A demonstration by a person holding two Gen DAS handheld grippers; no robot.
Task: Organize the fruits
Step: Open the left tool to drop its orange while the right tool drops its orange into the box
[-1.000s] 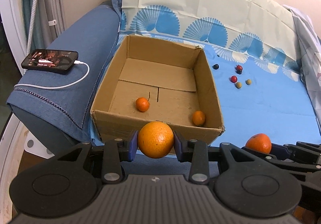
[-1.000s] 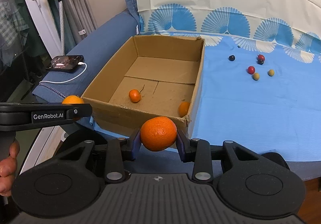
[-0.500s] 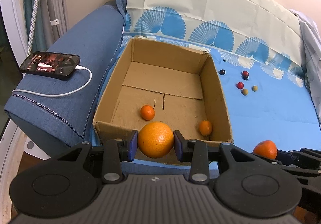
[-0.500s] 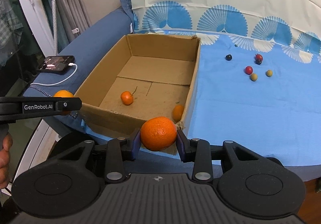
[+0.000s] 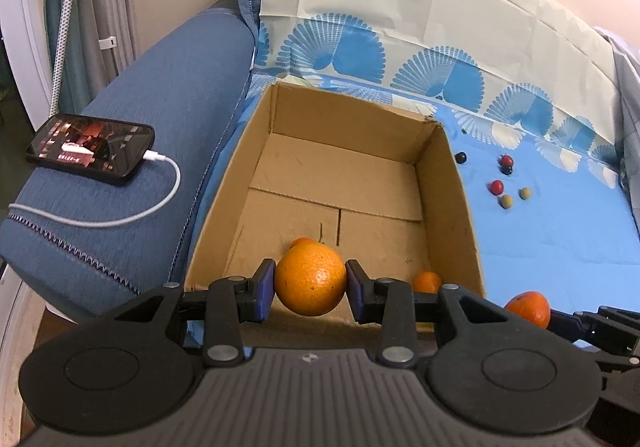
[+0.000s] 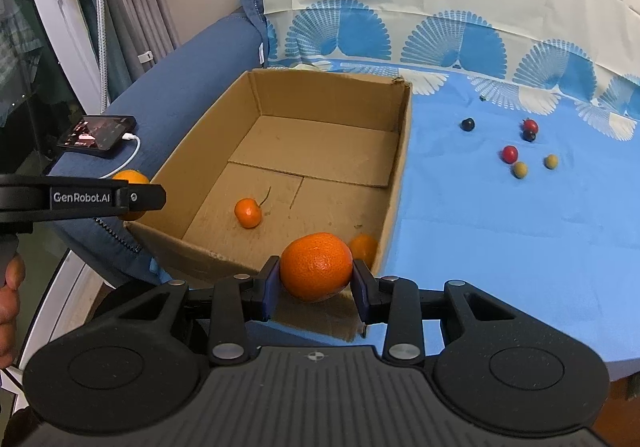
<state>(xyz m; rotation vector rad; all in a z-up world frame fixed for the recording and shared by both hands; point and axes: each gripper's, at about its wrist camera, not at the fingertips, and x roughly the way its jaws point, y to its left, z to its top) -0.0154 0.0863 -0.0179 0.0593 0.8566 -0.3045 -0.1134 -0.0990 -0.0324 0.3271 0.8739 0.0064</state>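
Here the left tool point(image 5: 310, 284) is clamping an orange point(image 5: 310, 278) above the cardboard box's point(image 5: 448, 183) near wall, and the right tool point(image 6: 316, 279) is pinching a tangerine point(image 6: 316, 267) likewise. Only the right view is showing the stemmed fruit point(image 6: 248, 213) whole, at 10 o'clock.

Both your wrist cameras look forward and down from close above the cardboard box's point(image 5: 348, 183) near edge; both share the box point(image 6: 304, 151).
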